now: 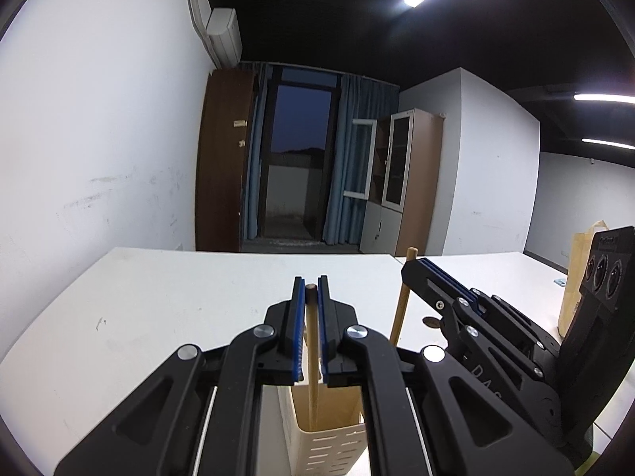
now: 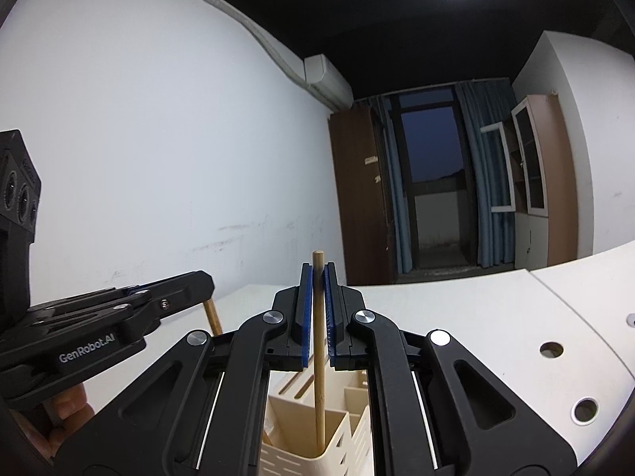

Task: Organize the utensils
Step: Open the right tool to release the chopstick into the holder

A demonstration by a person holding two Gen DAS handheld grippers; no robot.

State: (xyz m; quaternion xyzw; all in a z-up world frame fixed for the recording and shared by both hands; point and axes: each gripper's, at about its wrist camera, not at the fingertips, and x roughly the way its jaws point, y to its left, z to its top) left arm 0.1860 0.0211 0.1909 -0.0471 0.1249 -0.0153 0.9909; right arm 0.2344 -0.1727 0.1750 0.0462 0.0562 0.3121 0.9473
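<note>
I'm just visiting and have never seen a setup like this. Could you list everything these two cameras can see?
Wooden sticks: two, light brown, one in the left gripper, one in the right gripper, lower ends down in the holder.
Utensil holder: one, cream, slotted, with several compartments, on the table below the grippers.
Table: white, round holes along its right side.
Paper bag: one, tan, far right on the table.
Door: one, dark, glazed, between blue curtains, back wall.
Cabinets: one dark brown left of the door; one light wood with glass doors, right.
Air conditioner: one, white, high on the wall.
Ceiling lights: white strips.
Left gripper: black, blue pads, shut on a stick.
Right gripper: same, shut on a stick.
</note>
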